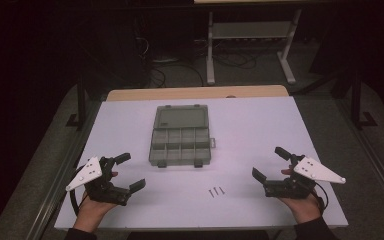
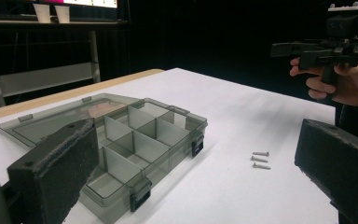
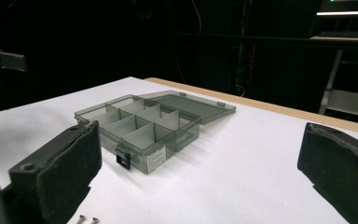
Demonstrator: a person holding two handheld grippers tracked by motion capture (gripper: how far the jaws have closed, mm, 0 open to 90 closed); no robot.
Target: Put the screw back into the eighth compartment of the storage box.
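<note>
Mid-table, open compartment box (image 1: 181, 139) empty, three screws (image 1: 216, 191) loose in front, both tongs wide.

Translucent smoky plastic organiser box (image 1: 180, 142), 3 metal screws (image 1: 216, 191)

The left gripper (image 1: 128, 171) sits low at the person's left, held in the left hand (image 1: 94, 206) with the forearm coming up from below. Its jaws stand wide apart, gripping nothing, and point inward toward the right gripper (image 1: 270, 162). That one mirrors it: the right hand (image 1: 302, 204) holds it from beneath, jaws spread wide and bare, aimed back at the left. A grey three-cornered plate tops each gripper. The two are well apart, level with each other.
</note>
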